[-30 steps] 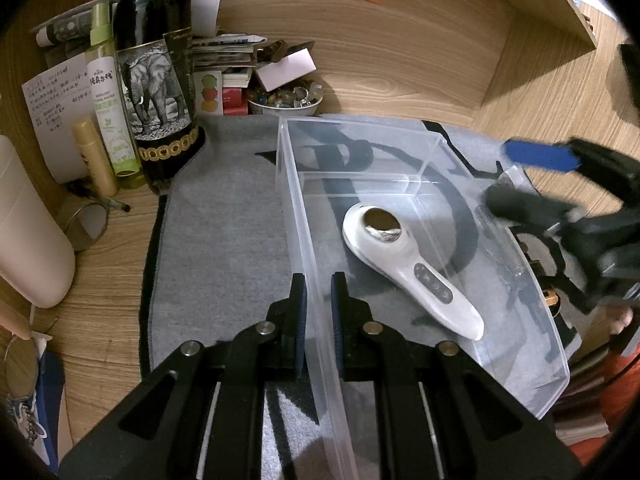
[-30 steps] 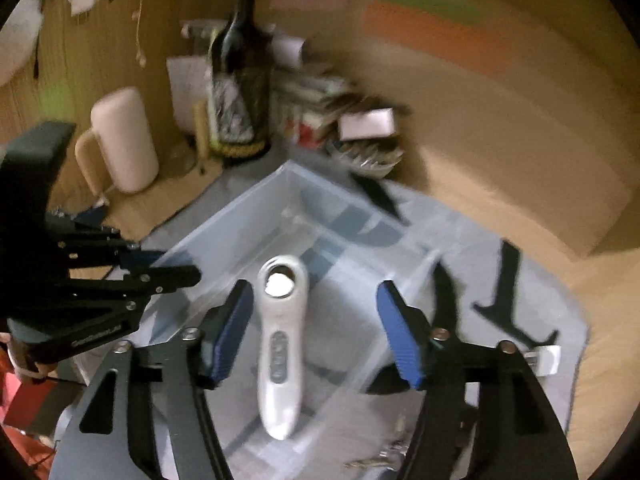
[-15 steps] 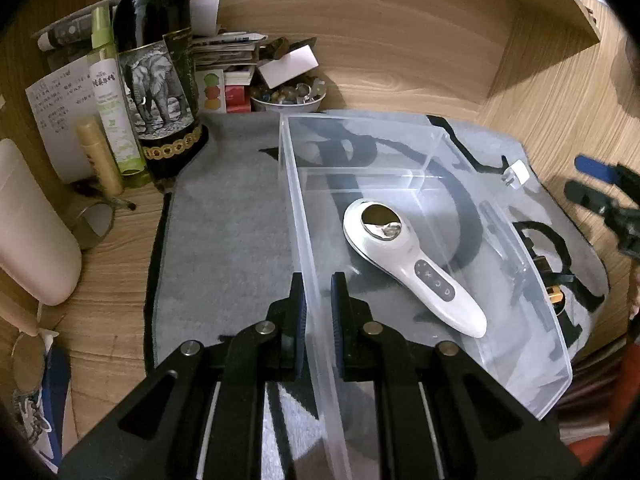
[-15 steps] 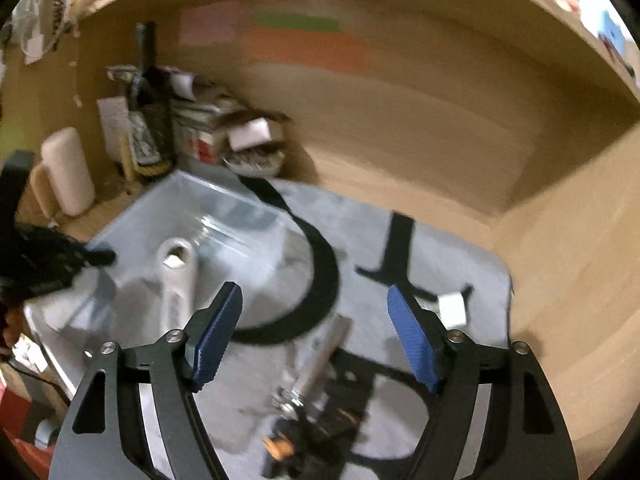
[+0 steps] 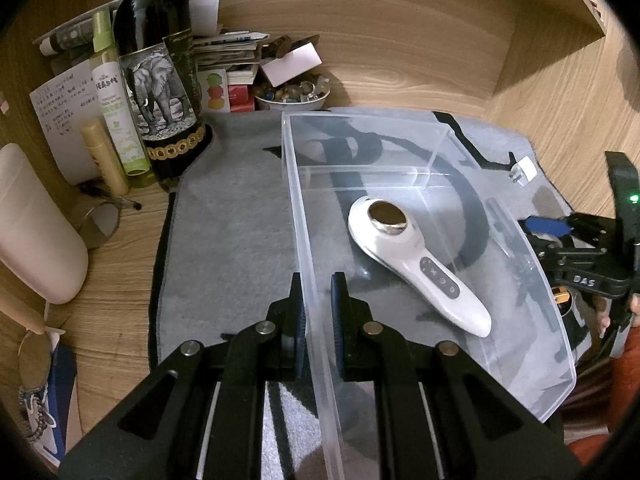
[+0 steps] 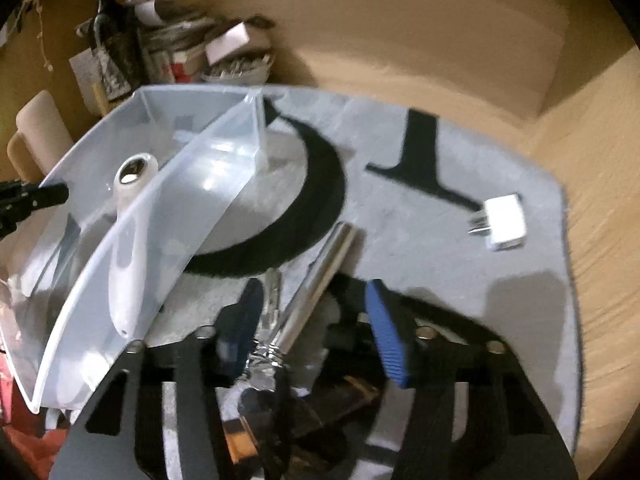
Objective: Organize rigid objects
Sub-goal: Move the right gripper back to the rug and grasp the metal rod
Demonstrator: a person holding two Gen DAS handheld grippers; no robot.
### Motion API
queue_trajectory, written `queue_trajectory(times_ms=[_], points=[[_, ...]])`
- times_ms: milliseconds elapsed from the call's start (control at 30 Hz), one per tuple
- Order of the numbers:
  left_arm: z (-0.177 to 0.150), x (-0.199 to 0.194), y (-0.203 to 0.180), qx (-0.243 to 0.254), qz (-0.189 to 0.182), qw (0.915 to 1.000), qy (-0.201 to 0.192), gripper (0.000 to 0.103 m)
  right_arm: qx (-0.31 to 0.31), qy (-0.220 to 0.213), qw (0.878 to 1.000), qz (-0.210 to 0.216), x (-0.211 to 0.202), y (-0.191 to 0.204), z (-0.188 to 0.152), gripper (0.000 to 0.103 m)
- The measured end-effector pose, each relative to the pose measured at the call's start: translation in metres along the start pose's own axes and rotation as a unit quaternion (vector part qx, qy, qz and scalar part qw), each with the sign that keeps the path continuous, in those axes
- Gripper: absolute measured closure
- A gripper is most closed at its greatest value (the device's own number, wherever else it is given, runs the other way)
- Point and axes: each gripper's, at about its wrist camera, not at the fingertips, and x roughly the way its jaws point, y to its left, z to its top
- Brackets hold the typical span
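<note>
Grey mat [image 5: 232, 216], left gripper [image 5: 316, 300] clamping clear bin [image 5: 440, 128], right gripper [image 6: 316, 320] closing around metal tool [image 6: 320, 276]

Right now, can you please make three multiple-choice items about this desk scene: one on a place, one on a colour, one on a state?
1. Where does the white handheld device lie?
A. inside the clear plastic bin
B. on the grey mat beside the bin
C. next to the wine bottle

2. What colour are the pads of the right hand-held gripper?
A. red
B. blue
C. yellow

3. What is the left hand-held gripper doing?
A. hanging open above the mat
B. holding the white charger plug
C. clamped on the bin's wall

Answers:
1 A: the device rests on the bin's floor, within its walls.
2 B: the right wrist view shows blue ribbed pads.
3 C: in the left wrist view its jaws pinch the bin's near wall.
</note>
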Motion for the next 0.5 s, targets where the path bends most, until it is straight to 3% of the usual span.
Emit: queue_trajectory(times_ms=[100,267,367,500], points=[[0.000,0.000,0.000,-0.001,0.000,1.0000,0.000,0.092,0.001,0.021,1.000,0.015,0.014,0.000,-0.001,0.072],[0.000,0.002,0.000,0.000,0.004,1.0000,0.001,0.092,0.016,0.027,0.999,0.031,0.021,-0.005,-0.003,0.076],[0.000,0.002,-0.001,0.000,0.005,1.0000,0.001,0.092,0.016,0.023,0.999,0.027,0.022,-0.005,-0.002,0.088],[0.001,0.002,-0.001,0.000,0.005,1.0000,0.001,0.092,0.009,0.007,1.000,0.020,0.015,-0.002,-0.001,0.089]])
